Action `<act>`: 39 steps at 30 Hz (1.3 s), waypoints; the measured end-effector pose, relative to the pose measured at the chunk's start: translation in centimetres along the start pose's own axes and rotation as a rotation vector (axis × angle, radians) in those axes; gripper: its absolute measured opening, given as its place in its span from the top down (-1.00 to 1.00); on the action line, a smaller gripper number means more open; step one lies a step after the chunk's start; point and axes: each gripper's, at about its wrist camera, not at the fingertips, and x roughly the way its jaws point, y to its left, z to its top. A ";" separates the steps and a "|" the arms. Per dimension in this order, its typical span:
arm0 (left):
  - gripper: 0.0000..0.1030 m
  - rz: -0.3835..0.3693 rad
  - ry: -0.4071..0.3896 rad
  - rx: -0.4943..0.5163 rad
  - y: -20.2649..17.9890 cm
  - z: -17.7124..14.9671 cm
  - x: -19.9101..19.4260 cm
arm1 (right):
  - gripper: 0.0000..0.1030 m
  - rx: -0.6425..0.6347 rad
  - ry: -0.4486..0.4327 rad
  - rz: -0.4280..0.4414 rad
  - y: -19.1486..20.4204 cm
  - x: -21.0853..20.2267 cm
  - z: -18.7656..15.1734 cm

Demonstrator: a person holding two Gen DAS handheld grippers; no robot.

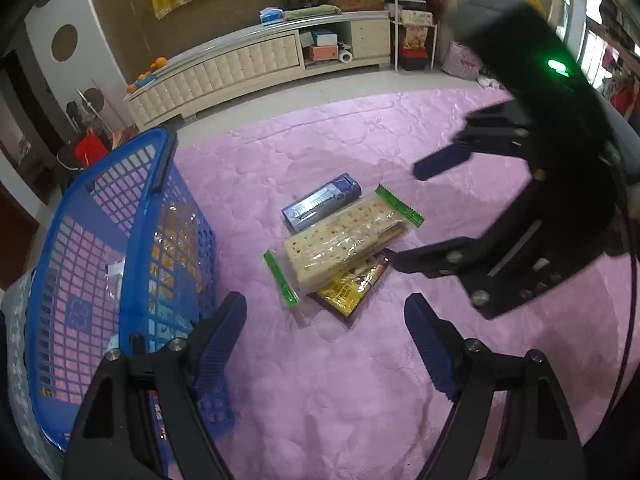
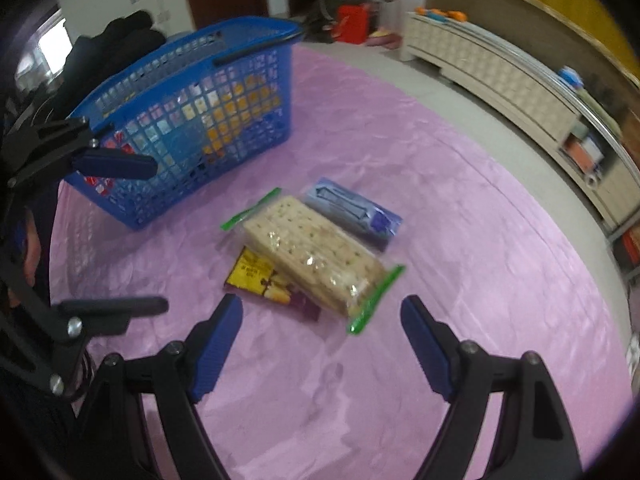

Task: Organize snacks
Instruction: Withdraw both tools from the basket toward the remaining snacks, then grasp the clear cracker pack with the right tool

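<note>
Three snack packs lie loose on the pink rug [image 1: 360, 360], all to the right of the blue basket [image 1: 100, 240] as my left camera sees it.

1. One clear cracker pack [image 1: 344, 240] with green sealed ends. It lies across the other two packs, touching both.
2. One blue-grey pack [image 1: 322, 202], on the far side of the cracker pack from the basket's near corner. Its printing is too blurred to read.
3. One yellow-and-maroon pack [image 1: 352, 290], partly under the cracker pack. It carries dark lettering on the yellow panel, which I cannot read in either view.

The basket is a plastic lattice type with a black handle folded down on its rim. Through its wall I see several packs already inside, among them one with orange pieces and one light-blue; I cannot count them with certainty. A red-and-white label shows low in the basket, unreadable.

My left gripper [image 1: 324, 340] hangs above the rug just beside the basket, jaws spread wide, nothing between them.

My right gripper [image 2: 322, 332] hangs above the rug on the side of the loose packs away from the basket, jaws likewise spread wide and holding nothing. Its lower finger tip sits near the maroon end of the yellow pack; contact cannot be determined.
</note>
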 end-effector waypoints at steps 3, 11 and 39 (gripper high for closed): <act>-0.55 -0.018 0.012 0.021 -0.2 0.3 0.2 | -0.64 -0.055 0.020 0.048 -0.4 1.2 0.8; -0.55 0.010 0.029 0.061 -0.5 1.3 2.1 | -0.64 -0.171 0.086 0.064 -0.7 4.4 2.1; -0.55 -0.064 0.119 -0.016 -0.3 0.5 4.9 | -0.15 -0.105 0.084 0.080 -0.7 3.3 -2.8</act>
